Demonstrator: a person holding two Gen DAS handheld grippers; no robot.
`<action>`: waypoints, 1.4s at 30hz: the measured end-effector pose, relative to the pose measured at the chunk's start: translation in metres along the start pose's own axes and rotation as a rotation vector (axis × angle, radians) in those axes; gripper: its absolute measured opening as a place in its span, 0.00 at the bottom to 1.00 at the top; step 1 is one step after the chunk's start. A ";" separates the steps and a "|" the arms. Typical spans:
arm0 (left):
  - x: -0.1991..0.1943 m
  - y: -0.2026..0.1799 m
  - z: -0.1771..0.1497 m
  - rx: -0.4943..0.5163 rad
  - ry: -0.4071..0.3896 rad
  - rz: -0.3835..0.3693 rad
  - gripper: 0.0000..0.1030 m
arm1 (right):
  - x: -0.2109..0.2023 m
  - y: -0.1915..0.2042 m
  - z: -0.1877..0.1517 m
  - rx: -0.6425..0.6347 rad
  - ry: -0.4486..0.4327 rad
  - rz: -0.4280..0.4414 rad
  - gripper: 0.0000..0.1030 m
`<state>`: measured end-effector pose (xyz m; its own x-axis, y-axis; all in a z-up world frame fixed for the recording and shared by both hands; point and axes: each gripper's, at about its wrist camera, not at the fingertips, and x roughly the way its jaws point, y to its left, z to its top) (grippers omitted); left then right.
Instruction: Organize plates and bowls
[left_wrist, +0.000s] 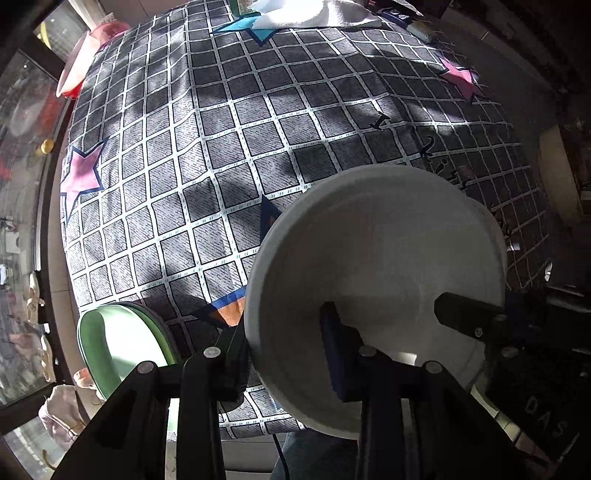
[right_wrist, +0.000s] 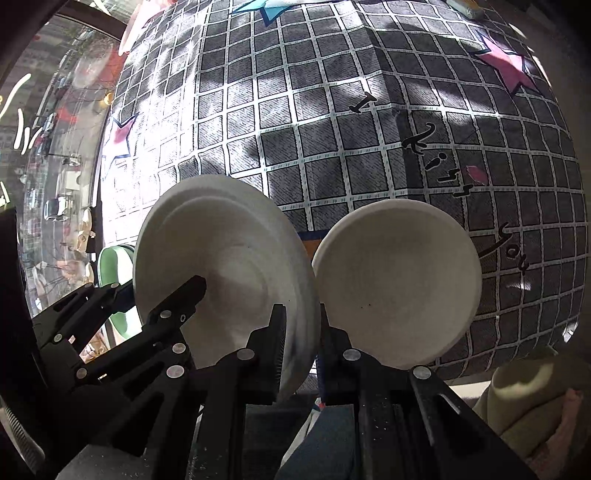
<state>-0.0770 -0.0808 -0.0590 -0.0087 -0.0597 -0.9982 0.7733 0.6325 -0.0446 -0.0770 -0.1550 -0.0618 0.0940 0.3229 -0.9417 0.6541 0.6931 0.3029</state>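
Observation:
My left gripper (left_wrist: 284, 354) is shut on the rim of a white plate (left_wrist: 376, 280), held tilted above the near edge of the checked tablecloth (left_wrist: 229, 140). In the right wrist view the same plate (right_wrist: 236, 258) shows on the left with the left gripper (right_wrist: 207, 295) on it. My right gripper (right_wrist: 301, 339) is shut on the rim of a white bowl (right_wrist: 399, 280), held beside the plate and touching or nearly touching it. In the left wrist view the bowl's rim (left_wrist: 496, 229) peeks out behind the plate. A green plate (left_wrist: 125, 343) lies at the table's near left corner.
A pink bowl or tub (left_wrist: 85, 62) stands at the far left table edge. A white cloth (left_wrist: 314, 14) lies at the far side. A window (left_wrist: 22, 221) runs along the left. A cream cushion (right_wrist: 528, 402) sits at lower right.

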 end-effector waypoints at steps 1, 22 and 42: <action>0.000 -0.007 0.002 0.025 -0.003 -0.002 0.35 | -0.002 -0.006 -0.003 0.021 -0.005 0.000 0.17; 0.038 -0.090 0.047 0.214 0.048 0.015 0.65 | 0.000 -0.093 -0.018 0.230 -0.035 -0.024 0.17; 0.005 -0.043 0.023 0.125 0.066 0.026 0.77 | -0.010 -0.087 -0.046 0.241 -0.142 -0.159 1.00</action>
<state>-0.0959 -0.1258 -0.0614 -0.0263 0.0091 -0.9996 0.8465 0.5321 -0.0175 -0.1693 -0.1889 -0.0719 0.0694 0.1178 -0.9906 0.8266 0.5491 0.1232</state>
